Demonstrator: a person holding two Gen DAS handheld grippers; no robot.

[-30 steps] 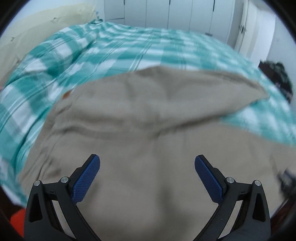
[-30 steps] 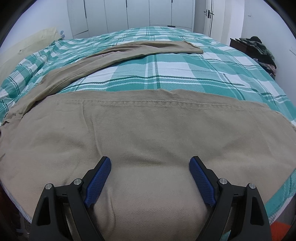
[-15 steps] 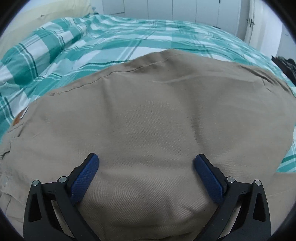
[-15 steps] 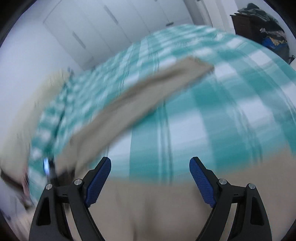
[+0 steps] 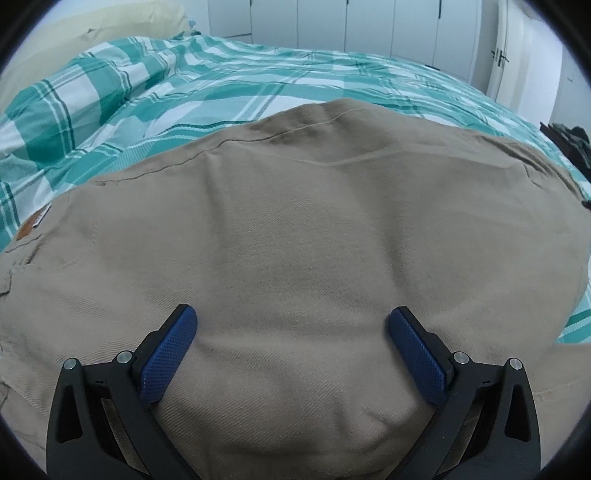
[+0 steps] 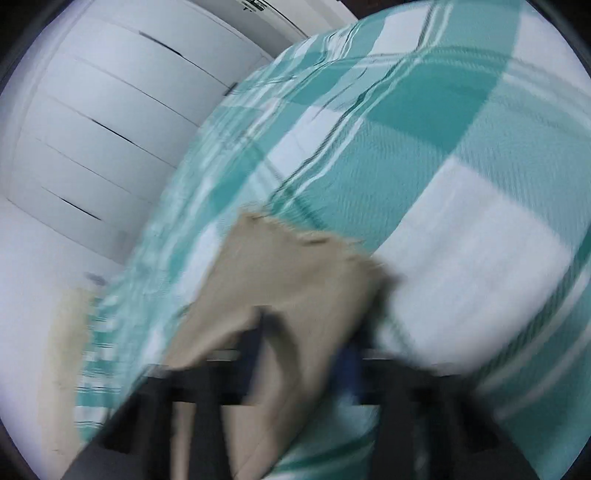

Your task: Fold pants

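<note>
Tan pants [image 5: 295, 229] lie spread on a bed with a green and white plaid cover [image 5: 155, 92]. My left gripper [image 5: 291, 332] is open, its blue pads resting on the upper part of the pants near the waistband with an orange label [image 5: 31, 227]. In the blurred right wrist view, the far pant leg's hem [image 6: 288, 266] lies on the plaid cover [image 6: 461, 166]. My right gripper [image 6: 306, 343] is at that hem, its fingers look close together around the cloth, but blur hides the grip.
A cream pillow [image 5: 92, 26] lies at the head of the bed, far left. White wardrobe doors [image 5: 351, 26] stand behind the bed and also show in the right wrist view [image 6: 103, 110]. Dark clothes [image 5: 570, 142] are piled at the right edge.
My right gripper has swung from the near pant leg across the bed to the far leg's hem, and its fingers have come closer together. My left gripper has settled lower on the pants.
</note>
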